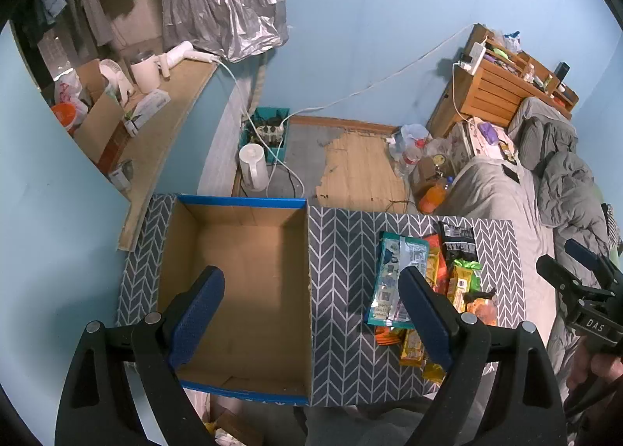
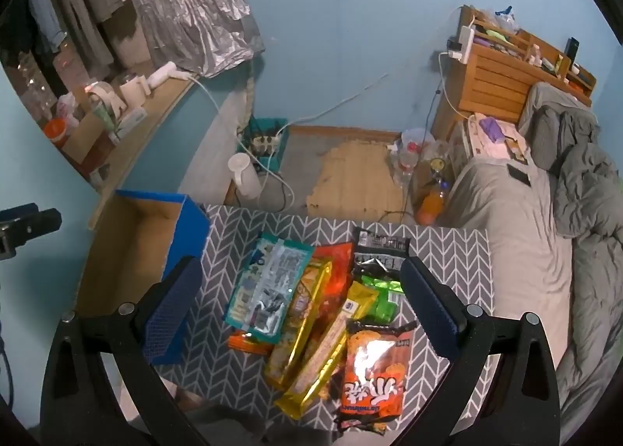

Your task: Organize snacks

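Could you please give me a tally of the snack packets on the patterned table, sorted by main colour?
Teal packet: 1
Gold packets and: 2
Orange packets and: 3
Green packet: 1
Black packet: 1
Total visible: 8; more may lie hidden underneath the pile.

Left wrist view: looks steeply down from close above the open cardboard box (image 1: 249,290) on the desk (image 1: 342,290), facing the blue wall beyond the box. Right wrist view: the same heading and height, set over the snack packets (image 2: 311,309) beside the box (image 2: 128,251). Both views share the box, the packets (image 1: 432,282), the patterned desk (image 2: 447,251) and the bed (image 2: 514,235) past the packets.
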The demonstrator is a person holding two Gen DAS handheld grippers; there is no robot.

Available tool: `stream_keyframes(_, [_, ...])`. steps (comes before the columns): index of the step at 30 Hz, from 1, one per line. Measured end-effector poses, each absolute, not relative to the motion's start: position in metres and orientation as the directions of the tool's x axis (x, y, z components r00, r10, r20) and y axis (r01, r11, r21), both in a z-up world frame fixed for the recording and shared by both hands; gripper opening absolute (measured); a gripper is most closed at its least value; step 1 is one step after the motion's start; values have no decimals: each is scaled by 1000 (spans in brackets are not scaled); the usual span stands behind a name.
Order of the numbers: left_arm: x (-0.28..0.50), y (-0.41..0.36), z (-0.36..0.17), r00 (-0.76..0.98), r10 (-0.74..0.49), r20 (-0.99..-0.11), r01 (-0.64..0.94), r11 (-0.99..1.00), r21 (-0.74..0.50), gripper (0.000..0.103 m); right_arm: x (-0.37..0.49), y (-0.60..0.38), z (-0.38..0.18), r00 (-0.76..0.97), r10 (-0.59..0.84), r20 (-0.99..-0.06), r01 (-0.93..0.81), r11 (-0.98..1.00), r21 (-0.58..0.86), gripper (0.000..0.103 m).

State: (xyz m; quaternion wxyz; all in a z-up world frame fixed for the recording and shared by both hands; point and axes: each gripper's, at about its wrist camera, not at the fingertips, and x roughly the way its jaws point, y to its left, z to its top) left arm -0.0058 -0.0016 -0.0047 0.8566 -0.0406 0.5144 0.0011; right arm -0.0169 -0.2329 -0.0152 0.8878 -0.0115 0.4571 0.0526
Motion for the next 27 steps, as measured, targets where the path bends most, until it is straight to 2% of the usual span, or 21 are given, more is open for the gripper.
stream_keyframes(27, [-8,-8,-13,464,-54,-884,-32,996,-78,92,-17,-236,-18,575,80,-814,-100,995,27,100])
